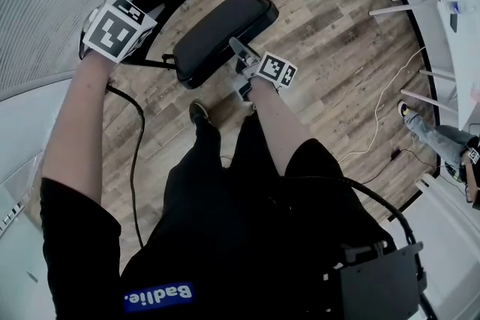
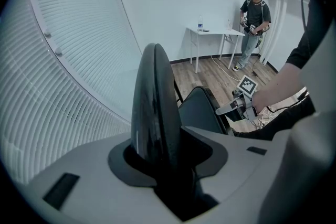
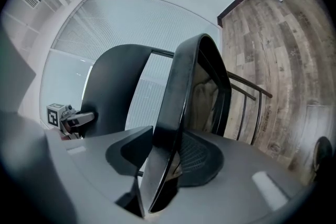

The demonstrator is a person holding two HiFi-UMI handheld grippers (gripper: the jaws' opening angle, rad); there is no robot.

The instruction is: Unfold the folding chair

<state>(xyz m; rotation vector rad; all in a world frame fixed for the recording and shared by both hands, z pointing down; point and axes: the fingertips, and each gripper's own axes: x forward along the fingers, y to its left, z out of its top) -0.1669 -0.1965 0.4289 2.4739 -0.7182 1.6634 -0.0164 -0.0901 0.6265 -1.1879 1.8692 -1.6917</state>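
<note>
The left gripper [image 2: 157, 136] points steeply down. Its jaws stand partly open, clamped on the top rim of the curved black backrest [image 2: 155, 92], which rises edge-on straight out from between them. The right gripper [image 3: 165, 144] is nearer the person and lower, lying closer to level. Its jaws straddle the front rim of the black padded seat [image 3: 184, 76] at a middling opening. One pad looks to rest against the rim, but I cannot tell whether both press on it. From that gripper the seat runs away toward the backrest, and its front rim crosses the jaws. The black metal-framed folding chair [image 1: 210, 19] stands on the wood-plank floor [image 1: 337, 49] just ahead of the person's feet. Its back is on the left gripper's side and its seat on the right gripper's. In the head view the seat looks close to level, so the unfolding seems nearly done. Any last opening would probably come from the right gripper, the nearer one, pushing the front rim down and away from the back while the left gripper steadies the backrest.
</note>
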